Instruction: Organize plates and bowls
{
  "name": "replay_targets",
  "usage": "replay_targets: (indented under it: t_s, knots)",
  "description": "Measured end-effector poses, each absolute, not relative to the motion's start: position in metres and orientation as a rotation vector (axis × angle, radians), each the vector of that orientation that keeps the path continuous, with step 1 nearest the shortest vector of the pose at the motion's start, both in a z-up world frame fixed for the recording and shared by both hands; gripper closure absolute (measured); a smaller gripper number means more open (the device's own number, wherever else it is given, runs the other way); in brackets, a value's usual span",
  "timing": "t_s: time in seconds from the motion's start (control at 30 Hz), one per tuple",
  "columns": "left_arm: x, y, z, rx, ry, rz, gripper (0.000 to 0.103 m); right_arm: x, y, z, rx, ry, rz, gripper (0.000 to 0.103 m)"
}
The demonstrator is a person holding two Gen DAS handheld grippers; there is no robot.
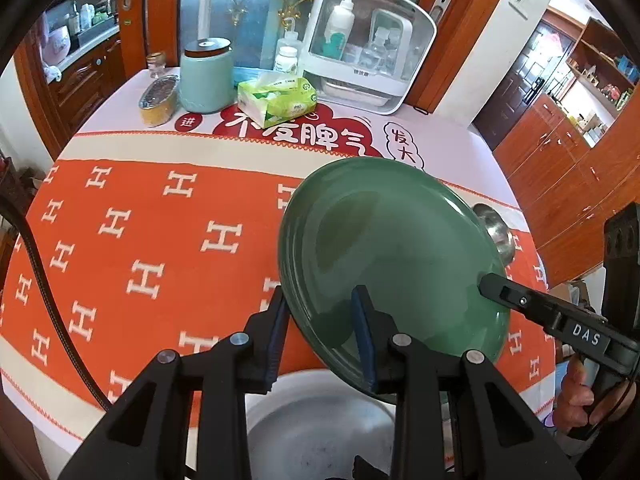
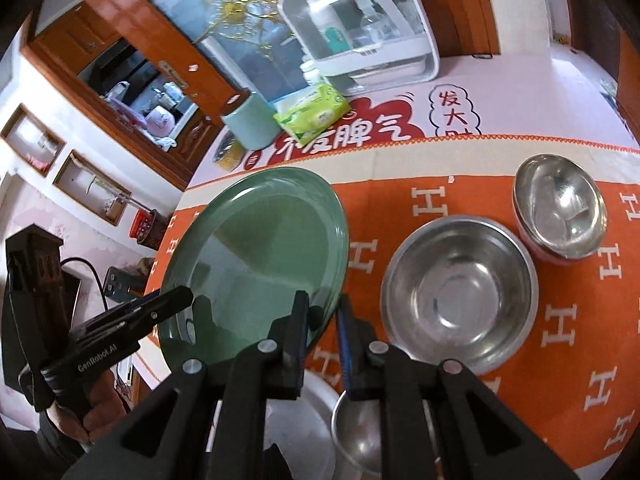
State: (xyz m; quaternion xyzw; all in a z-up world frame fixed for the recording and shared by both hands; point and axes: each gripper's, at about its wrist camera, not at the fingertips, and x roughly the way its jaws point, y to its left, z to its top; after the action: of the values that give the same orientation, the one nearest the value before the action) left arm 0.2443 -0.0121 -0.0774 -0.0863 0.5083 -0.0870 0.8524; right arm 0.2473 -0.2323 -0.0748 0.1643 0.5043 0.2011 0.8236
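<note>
- Left gripper [image 1: 322,332] is clamping the near rim of the green plate [image 1: 384,248], one finger on each face.
- Right gripper [image 2: 323,334] is pinching the same plate [image 2: 260,256] at its right edge.
- Plate is tilting, raised off the orange tablecloth [image 1: 140,240].
- Right of the plate: large steel bowl [image 2: 460,300]; small steel bowl [image 2: 560,208] beyond it.

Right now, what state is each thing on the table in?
Green plate: tilted, lifted, gripped at two rim spots.
Left claw: shut on plate rim.
Right claw: shut on plate rim.
Large steel bowl: upright, empty.
Small steel bowl: upright, empty.
Tissue pack: opened.
</note>
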Motion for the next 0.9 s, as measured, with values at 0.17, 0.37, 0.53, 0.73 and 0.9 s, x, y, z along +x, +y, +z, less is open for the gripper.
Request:
replay_targets:
  t_s: [0.17, 0.37, 0.53, 0.73, 0.9]
  knots:
    - [0.211, -0.002, -0.071, -0.177, 1.043, -0.182, 0.074, 0.214, -0.224, -0.070, 0.317, 1.032, 0.450, 0.089]
    - [0.178, 0.008, -0.071, -0.170, 1.038, -0.180, 0.074, 0.182, -0.215, -0.072, 0.285, 1.032, 0.478, 0.089]
    - [0.156, 0.014, -0.077, -0.167, 1.064, -0.180, 0.074, 0.159, -0.206, -0.079, 0.252, 1.064, 0.489, 0.088]
    - [0.135, 0.017, -0.094, -0.156, 1.117, -0.175, 0.074, 0.139, -0.199, -0.091, 0.216, 1.119, 0.490, 0.088]
    - [0.122, 0.019, -0.108, -0.144, 1.166, -0.190, 0.074, 0.128, -0.195, -0.103, 0.182, 1.173, 0.495, 0.088]
